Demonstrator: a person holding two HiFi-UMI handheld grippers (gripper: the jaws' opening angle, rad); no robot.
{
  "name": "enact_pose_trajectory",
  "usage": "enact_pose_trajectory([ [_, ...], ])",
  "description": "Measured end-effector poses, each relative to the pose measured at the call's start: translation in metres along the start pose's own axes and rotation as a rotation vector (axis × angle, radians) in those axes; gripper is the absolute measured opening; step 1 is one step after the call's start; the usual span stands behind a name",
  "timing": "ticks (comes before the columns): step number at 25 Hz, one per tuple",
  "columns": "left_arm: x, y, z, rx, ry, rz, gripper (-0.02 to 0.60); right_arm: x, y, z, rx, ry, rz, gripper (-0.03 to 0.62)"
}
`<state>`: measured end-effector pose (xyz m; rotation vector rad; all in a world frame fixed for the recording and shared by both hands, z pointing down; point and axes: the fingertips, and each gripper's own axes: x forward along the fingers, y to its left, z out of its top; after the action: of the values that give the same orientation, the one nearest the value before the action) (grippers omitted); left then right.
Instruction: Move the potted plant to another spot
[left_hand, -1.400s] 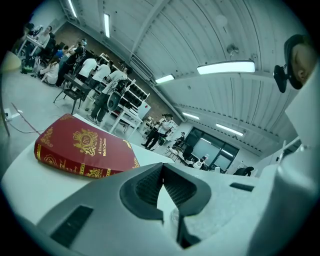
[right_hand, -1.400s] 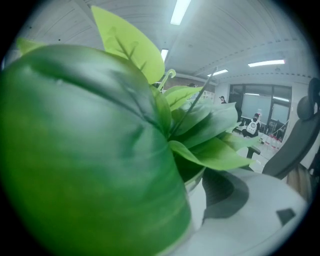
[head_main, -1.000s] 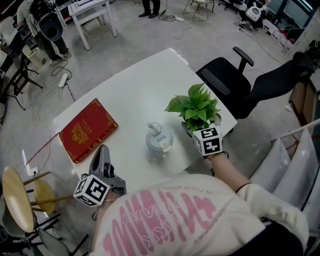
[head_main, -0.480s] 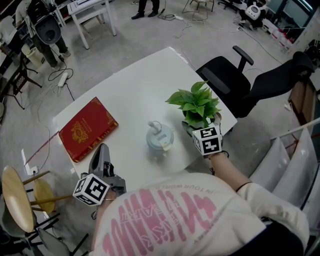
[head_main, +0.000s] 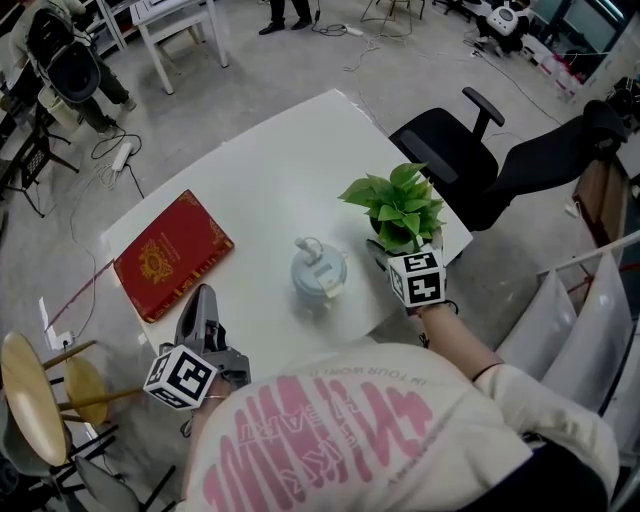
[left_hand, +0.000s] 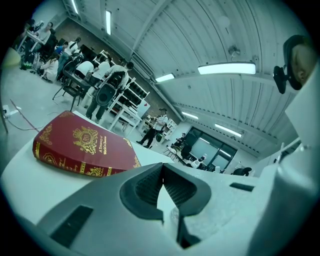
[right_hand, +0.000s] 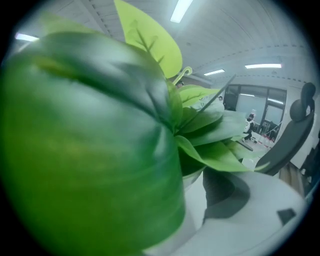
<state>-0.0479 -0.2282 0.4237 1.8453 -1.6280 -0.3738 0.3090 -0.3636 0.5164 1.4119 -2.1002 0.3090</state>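
We find the potted plant (head_main: 400, 205) at the desk's (head_main: 280, 170) right-hand corner, close to the edge and just short of the black office chair (head_main: 450, 160). The right hand-held gripper (head_main: 390, 252) comes in low from the near side, under the foliage, which makes sense to us: the leaves would give nothing to hold, so the grip goes to the white pot. In the right gripper view one jaw lies against the pot's wall; a large leaf hides the other, but we judge the pair clamped on the pot. Whether the pot is off the desk we cannot tell.

The left hand-held gripper (head_main: 203, 297) sits idle at the near edge, its jaws closed tip to tip on nothing, pointing towards the red book (head_main: 172, 255). A pale blue lidded jar (head_main: 318, 272) stands between book and plant, apart from both.

For writing, the book's gilt cover title appears to read "A Treasury of World's Classics". The shirt's pink print is upside down to us and only partly legible.
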Motion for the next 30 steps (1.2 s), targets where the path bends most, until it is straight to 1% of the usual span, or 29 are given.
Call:
enact_pose_trajectory([
  [5,0.000,0.003,0.000,-0.007,0.004,-0.004,0.003,-0.003,-0.001,-0.006,0.027,0.017,-0.012,0.511],
  [9,0.002,0.001,0.003,-0.003,-0.001,-0.025,0.003,-0.007,-0.002,-0.011,0.049,0.020,-0.026,0.511],
  [13,0.002,0.000,0.004,-0.002,0.001,-0.042,0.003,-0.014,0.002,-0.011,0.040,0.015,-0.035,0.511],
  [16,0.000,-0.002,0.003,-0.001,0.009,-0.060,0.003,-0.021,0.004,-0.013,0.056,0.010,-0.048,0.511],
  [23,-0.014,0.000,0.005,0.018,0.030,-0.095,0.003,-0.044,0.017,-0.027,0.174,-0.015,-0.049,0.509],
  [27,-0.027,0.004,0.006,0.024,0.040,-0.111,0.003,-0.059,0.031,-0.042,0.202,-0.005,-0.059,0.509],
  [30,-0.038,0.008,0.005,0.027,0.055,-0.124,0.003,-0.069,0.044,-0.056,0.272,0.010,-0.053,0.509],
])
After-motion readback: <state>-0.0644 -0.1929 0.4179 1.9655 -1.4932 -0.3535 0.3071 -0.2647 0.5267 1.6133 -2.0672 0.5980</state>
